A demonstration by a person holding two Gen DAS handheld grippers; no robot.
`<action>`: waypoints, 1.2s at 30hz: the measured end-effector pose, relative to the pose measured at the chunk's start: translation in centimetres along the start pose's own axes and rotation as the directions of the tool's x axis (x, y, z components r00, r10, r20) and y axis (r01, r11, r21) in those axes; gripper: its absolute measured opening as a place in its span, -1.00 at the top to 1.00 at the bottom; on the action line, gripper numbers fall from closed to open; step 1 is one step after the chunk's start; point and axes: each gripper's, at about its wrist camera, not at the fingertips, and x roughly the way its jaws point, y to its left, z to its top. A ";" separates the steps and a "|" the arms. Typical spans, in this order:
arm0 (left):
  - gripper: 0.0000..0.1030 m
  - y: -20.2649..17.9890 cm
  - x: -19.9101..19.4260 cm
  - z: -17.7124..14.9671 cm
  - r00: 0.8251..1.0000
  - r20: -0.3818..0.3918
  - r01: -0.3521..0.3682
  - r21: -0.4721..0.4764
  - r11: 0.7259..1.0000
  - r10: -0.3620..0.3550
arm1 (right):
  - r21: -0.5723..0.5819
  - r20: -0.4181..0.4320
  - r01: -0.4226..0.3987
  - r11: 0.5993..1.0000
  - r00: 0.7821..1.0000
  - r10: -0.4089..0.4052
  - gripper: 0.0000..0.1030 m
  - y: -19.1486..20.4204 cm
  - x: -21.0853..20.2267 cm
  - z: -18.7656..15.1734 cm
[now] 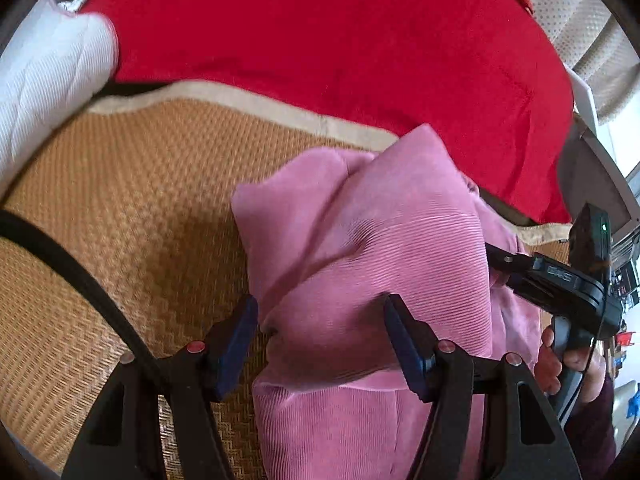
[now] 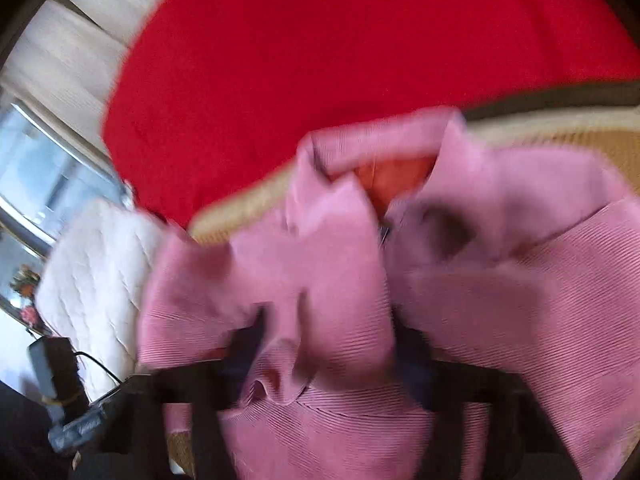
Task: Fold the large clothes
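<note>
Pink ribbed corduroy garment [image 1: 360,240], bunched on woven tan rattan mat [image 1: 120,200] beside red blanket [image 1: 320,40]. Left claw [image 1: 320,340] spread, straddling a fold without pinching. Right claw [image 2: 324,360] pinched on garment fold; view blurred.

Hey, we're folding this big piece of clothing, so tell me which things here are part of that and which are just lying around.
Part of the job:
- pink ribbed corduroy garment
- left gripper, jaws open astride a fold of it
- right gripper, cloth bunched between its jaws; too blurred to judge the grip

Just lying about:
- red blanket
- tan woven mat
- white quilted pillow
</note>
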 end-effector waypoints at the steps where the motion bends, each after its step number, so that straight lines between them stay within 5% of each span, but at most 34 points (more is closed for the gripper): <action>1: -0.29 0.0 0.0 -0.2 1.000 0.002 0.003 0.004 1.000 -0.003 | -0.028 0.016 0.071 0.997 0.997 -0.071 0.40 0.8 -0.1 -0.3; 3: -0.29 0.1 -0.5 -0.3 1.000 0.016 0.002 0.018 1.000 -0.003 | -0.072 0.046 0.041 0.997 0.998 -0.038 0.66 1.9 -1.8 -0.9; 8: -0.29 -0.4 -3.1 0.1 0.997 0.078 0.001 0.065 0.998 -0.006 | -0.197 0.233 0.134 0.971 0.969 -0.086 0.70 4.0 -9.6 -3.8; 11: -0.39 -2.1 -3.4 0.5 0.994 0.106 0.003 0.110 0.994 -0.015 | -0.154 0.311 0.196 0.968 0.940 -0.141 0.70 1.8 -13.2 -5.3; 15: -0.41 -3.8 -0.1 0.2 0.998 0.031 -0.054 0.165 0.985 0.049 | -0.001 0.205 0.215 0.977 0.956 -0.210 0.57 -4.5 -12.1 -6.3; 19: -0.41 -3.7 2.4 -1.4 0.989 -0.075 -0.113 0.209 0.971 0.131 | 0.182 0.043 0.152 0.971 0.986 -0.163 0.45 -9.5 -10.5 -7.6; 22: -0.41 -3.2 0.9 -1.2 0.992 -0.041 -0.106 0.189 0.976 0.115 | 0.232 0.113 0.087 0.969 0.987 -0.116 0.45 -10.5 -13.1 -7.6; 25: -0.41 -3.6 -1.1 -0.1 0.996 0.020 -0.090 0.192 0.977 0.088 | 0.224 0.232 0.071 0.972 0.965 -0.124 0.38 -10.3 -16.4 -7.0; 26: -0.41 -3.9 -1.4 0.3 0.996 0.033 -0.089 0.198 0.976 0.084 | 0.207 0.254 0.061 0.976 0.960 -0.114 0.26 -9.8 -16.8 -6.5; 27: -0.41 -4.4 -1.5 0.5 0.996 0.046 -0.088 0.206 0.975 0.080 | 0.185 0.261 0.060 0.981 0.959 -0.108 -0.33 -9.2 -16.9 -6.1; 28: -0.42 -4.9 -1.2 0.8 0.995 0.051 -0.092 0.218 0.972 0.082 | 0.159 0.264 0.067 0.985 0.959 -0.108 -0.54 -8.5 -16.7 -5.6; 32: -0.42 -5.8 1.6 0.3 0.991 -0.010 -0.125 0.244 0.962 0.132 | 0.075 0.226 0.088 0.993 0.969 -0.103 -0.46 -6.3 -13.5 -4.0; 34: -0.42 -5.3 3.5 -0.4 0.979 -0.075 -0.167 0.252 0.953 0.191 | 0.071 0.170 0.107 0.992 0.978 -0.118 -0.13 -6.5 -10.8 -3.9; 36: -0.42 -5.0 3.4 -0.7 0.982 -0.069 -0.155 0.250 0.956 0.178 | 0.077 0.076 0.155 0.985 0.984 -0.160 0.02 -7.5 -7.5 -3.7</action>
